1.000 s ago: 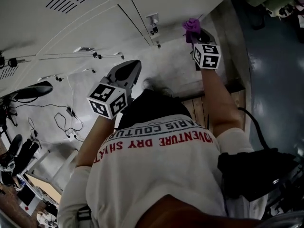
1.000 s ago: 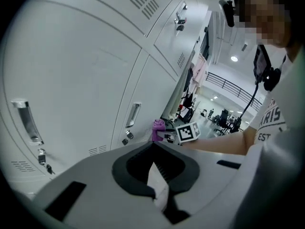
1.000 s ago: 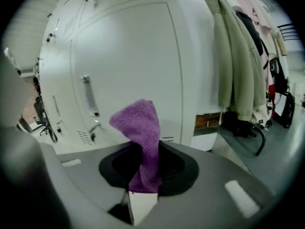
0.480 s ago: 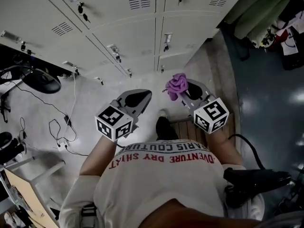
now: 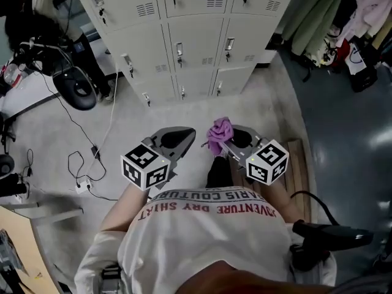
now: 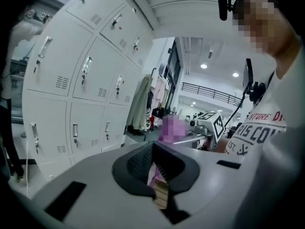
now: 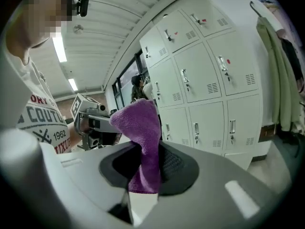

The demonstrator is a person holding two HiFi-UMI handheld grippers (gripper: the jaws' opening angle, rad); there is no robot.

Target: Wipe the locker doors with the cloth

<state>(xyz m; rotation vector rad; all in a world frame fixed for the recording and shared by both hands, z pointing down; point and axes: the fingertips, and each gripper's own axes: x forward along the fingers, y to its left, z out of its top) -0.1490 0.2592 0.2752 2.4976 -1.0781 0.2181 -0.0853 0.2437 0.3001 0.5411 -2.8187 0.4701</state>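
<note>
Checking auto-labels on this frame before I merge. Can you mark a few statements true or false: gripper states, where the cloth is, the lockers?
1. The right gripper is shut on the purple cloth. True.
2. The cloth is pressed against a locker door. False: it is held apart from the locker doors, just ahead of the person's shirt.
3. The left gripper holds nothing; its jaws are together. True.
4. One locker door stands open. False: every door in view is closed.
5. Garments hang to the right of the lockers in the head view. True.
</note>
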